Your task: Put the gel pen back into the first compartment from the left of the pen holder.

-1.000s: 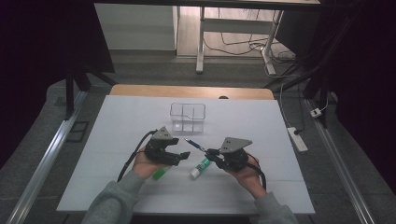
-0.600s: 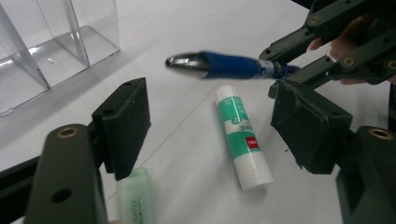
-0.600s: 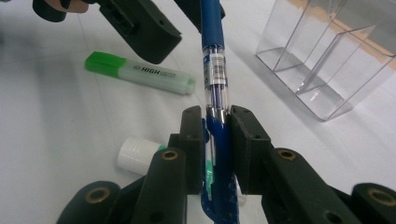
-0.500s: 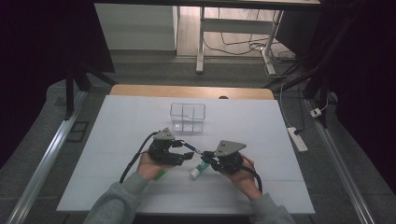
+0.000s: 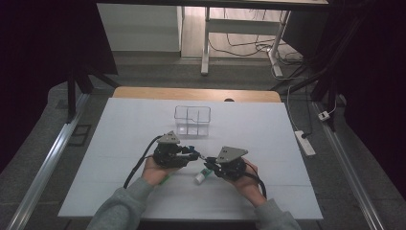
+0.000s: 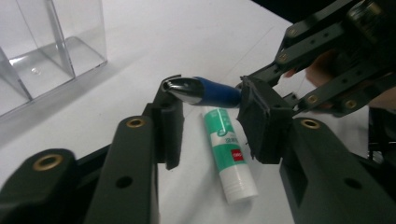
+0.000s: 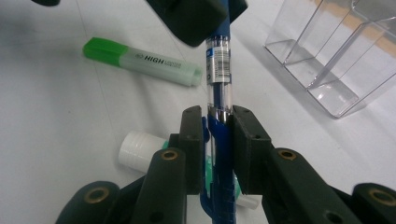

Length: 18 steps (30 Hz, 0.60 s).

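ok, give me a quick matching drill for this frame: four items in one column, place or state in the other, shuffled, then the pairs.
Items:
1. pen
2. glue stick
3. highlighter
4. clear organizer

States:
A. lies on the table under the pen
B. empty, standing beyond both tongs
C. held off the table between both tongs
D. green, lying apart on the table

Pairs: 1-C, 2-A, 3-D, 4-B

The pen [image 7: 218, 60] is formed of clear glossy plastic with a blue grip and a shiny metal tip. Matt black pads [image 6: 170, 123] are fitted to the left hand-held gripper [image 6: 212, 119]. The compartment box [image 5: 192, 120] is moulded in transparent, smooth plastic.
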### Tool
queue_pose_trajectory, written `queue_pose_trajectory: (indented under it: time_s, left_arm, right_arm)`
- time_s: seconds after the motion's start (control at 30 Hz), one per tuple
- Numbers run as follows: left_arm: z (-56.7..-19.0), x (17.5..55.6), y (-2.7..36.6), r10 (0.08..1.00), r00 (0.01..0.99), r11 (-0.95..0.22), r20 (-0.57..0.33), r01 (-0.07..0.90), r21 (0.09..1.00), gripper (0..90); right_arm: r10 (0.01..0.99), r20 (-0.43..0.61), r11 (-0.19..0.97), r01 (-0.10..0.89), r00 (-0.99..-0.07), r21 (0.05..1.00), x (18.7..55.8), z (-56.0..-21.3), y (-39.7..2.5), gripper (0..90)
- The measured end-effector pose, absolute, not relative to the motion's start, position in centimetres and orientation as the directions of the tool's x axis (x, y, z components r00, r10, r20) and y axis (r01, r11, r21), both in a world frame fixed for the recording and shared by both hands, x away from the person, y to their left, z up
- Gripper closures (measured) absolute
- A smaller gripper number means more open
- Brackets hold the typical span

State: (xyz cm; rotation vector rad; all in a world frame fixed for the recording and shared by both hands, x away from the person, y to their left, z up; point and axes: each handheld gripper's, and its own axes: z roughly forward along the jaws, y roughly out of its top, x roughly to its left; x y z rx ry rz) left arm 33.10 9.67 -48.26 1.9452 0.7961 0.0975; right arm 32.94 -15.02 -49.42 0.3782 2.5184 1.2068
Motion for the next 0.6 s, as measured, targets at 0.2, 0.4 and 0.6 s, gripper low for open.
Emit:
queue_pose_trajectory:
  time_s: [0.2, 0.4, 0.6]
  left_arm:
    - [-48.08, 33.0, 9.7, 0.55, 0.789, -0.266, -0.276, 0.478, 0.837, 62.8]
    - [-48.05, 33.03, 9.74, 0.496, 0.811, -0.245, -0.311, 0.474, 0.846, 71.2]
    - [-48.06, 33.16, 9.75, 0.436, 0.828, -0.235, -0.354, 0.484, 0.843, 78.4]
  right_arm:
    - [0.364, -0.208, 0.644, 0.083, -0.908, 0.761, 32.74, -49.62, -14.51, 74.8]
    - [0.359, -0.222, 0.654, 0.074, -0.907, 0.753, 32.75, -49.76, -14.32, 74.9]
    - [0.355, -0.216, 0.659, 0.079, -0.91, 0.748, 32.78, -49.79, -14.36, 74.5]
